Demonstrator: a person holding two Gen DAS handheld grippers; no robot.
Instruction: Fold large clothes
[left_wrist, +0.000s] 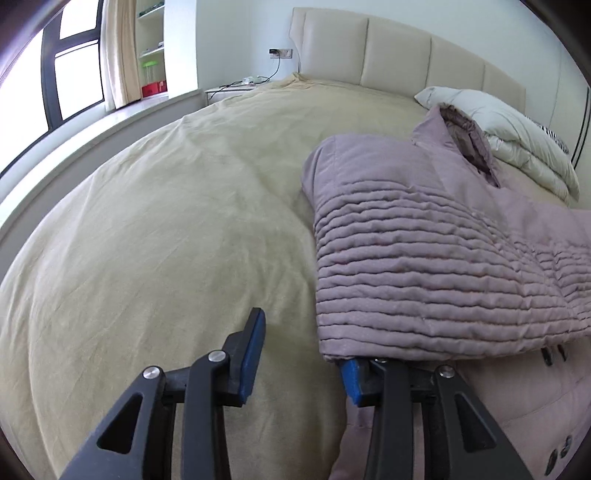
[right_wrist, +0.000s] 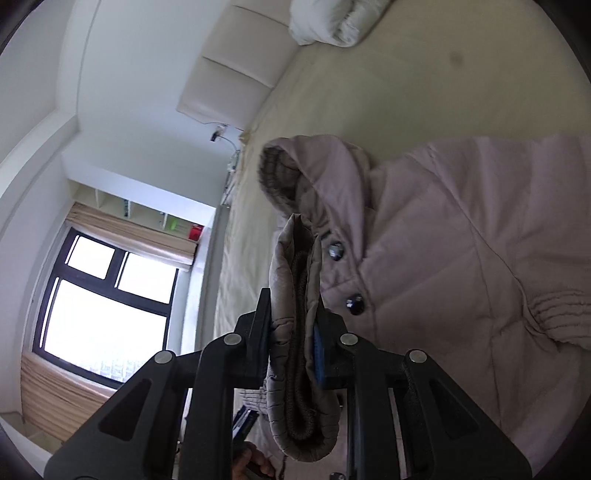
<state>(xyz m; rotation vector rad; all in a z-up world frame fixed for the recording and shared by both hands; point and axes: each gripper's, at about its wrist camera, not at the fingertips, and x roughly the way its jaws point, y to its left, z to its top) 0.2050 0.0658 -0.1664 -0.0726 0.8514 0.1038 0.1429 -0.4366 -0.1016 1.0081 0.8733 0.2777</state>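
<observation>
Left wrist view, from the left: a dark-framed window (left_wrist: 74, 74), a beige curtain (left_wrist: 120, 55), then open wall shelves (left_wrist: 151, 48) holding a red box (left_wrist: 153, 88) on the lowest level and a green item (left_wrist: 149, 63) above it. Contents of the upper shelves too small to tell. Further right, a wide bed under a pale yellow cover (left_wrist: 166, 221), backed by a cream padded headboard (left_wrist: 399, 48). At bottom centre, the left tongs (left_wrist: 304, 365), jaws standing apart, blue pads facing each other over bare cover and gripping nothing. Right finger tucked under the near edge of the coat (left_wrist: 424, 258). On the right half of the bed, that coat: dusty mauve, quilted, ribbed with close horizontal stitching across the near part, smoother higher up, darker lining showing at the neck. Beyond it, a white pillow (left_wrist: 517, 136) against the headboard.

Right wrist view, tilted: window and shelves at left, then the right tongs (right_wrist: 295, 317) clamped narrow on a sleeve cuff (right_wrist: 295, 369), mauve outside with dark knitted ribbing inside, bunched between the pads. Below, part of a hand (right_wrist: 255, 461). To the right, the hood (right_wrist: 295, 173) with dark lining, two dark glossy buttons (right_wrist: 336, 251) down the front, and the coat's body spread flat on the yellow cover.
</observation>
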